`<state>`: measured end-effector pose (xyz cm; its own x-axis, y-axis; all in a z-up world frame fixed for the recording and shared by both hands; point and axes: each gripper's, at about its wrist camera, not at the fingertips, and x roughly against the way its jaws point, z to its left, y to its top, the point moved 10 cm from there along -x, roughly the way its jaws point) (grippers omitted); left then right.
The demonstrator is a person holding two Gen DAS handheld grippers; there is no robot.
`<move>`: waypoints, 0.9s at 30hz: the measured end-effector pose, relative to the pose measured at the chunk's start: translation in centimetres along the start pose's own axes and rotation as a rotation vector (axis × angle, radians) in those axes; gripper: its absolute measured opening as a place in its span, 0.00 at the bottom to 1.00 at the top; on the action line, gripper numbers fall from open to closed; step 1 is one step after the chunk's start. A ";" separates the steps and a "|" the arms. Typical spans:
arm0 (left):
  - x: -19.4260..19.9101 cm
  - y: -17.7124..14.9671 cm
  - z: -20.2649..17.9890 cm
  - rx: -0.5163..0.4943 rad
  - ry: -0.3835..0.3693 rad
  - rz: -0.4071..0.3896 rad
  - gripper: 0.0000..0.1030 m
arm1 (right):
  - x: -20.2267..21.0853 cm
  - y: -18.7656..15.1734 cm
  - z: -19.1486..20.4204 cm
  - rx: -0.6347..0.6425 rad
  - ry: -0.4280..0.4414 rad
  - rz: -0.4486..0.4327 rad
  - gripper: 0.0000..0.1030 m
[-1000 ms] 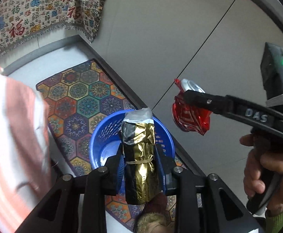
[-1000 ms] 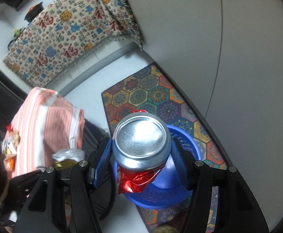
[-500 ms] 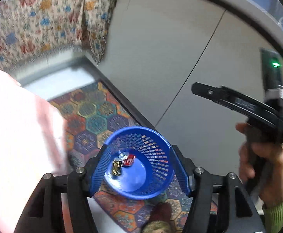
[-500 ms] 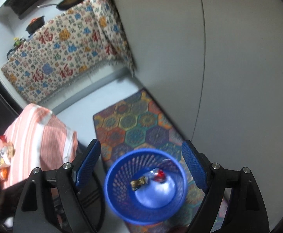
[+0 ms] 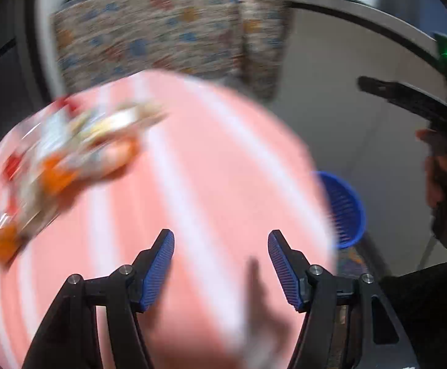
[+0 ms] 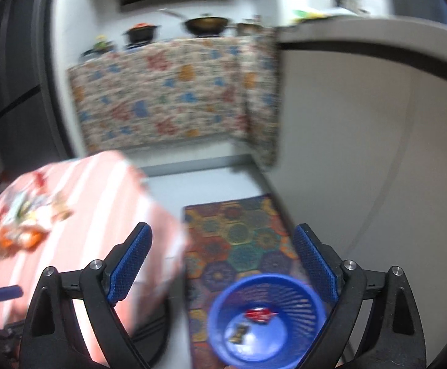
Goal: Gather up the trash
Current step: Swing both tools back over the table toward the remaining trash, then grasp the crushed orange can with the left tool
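My left gripper (image 5: pixel 221 264) is open and empty above a pink striped tablecloth (image 5: pixel 192 169). A blurred heap of wrappers and trash (image 5: pixel 69 153) lies on it at the far left. My right gripper (image 6: pixel 223 261) is open and empty above a blue basket (image 6: pixel 300 347) on the floor. A crushed red can (image 6: pixel 260 314) and a gold-black wrapper (image 6: pixel 238 332) lie inside it. The basket also shows in the left wrist view (image 5: pixel 344 209), right of the table. The right gripper shows there too (image 5: pixel 413 98), held by a hand.
A hexagon-patterned mat (image 6: pixel 238 236) lies under the basket beside a grey cabinet wall (image 6: pixel 361 153). A counter draped with patterned cloth (image 6: pixel 168 92) with pots stands at the back. The trash heap on the table shows in the right wrist view (image 6: pixel 23 224).
Both grippers opened and dropped the red can and the gold-black wrapper into the basket. Both have since swung up; the left now faces the table.
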<state>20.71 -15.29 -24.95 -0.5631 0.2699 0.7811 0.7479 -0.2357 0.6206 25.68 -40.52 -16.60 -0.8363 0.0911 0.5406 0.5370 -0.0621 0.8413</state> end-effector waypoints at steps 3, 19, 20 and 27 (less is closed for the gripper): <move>1.0 -1.9 4.6 0.050 0.086 0.008 0.63 | -0.4 -1.6 7.6 0.048 0.130 0.049 0.92; 5.3 -7.5 16.7 0.305 0.299 -0.008 0.64 | -3.4 -12.9 27.7 0.380 0.358 0.294 0.92; 5.3 -7.3 17.0 0.319 0.303 -0.010 0.64 | -3.5 -13.1 27.7 0.380 0.357 0.299 0.92; 8.1 -1.5 20.8 0.402 0.346 -0.136 0.64 | -3.1 -13.5 27.4 0.375 0.371 0.289 0.95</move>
<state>22.34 6.68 -20.98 -0.6958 -0.0655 0.7152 0.6978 0.1739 0.6948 24.02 -12.76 -29.56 -0.5973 -0.2343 0.7670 0.6939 0.3286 0.6407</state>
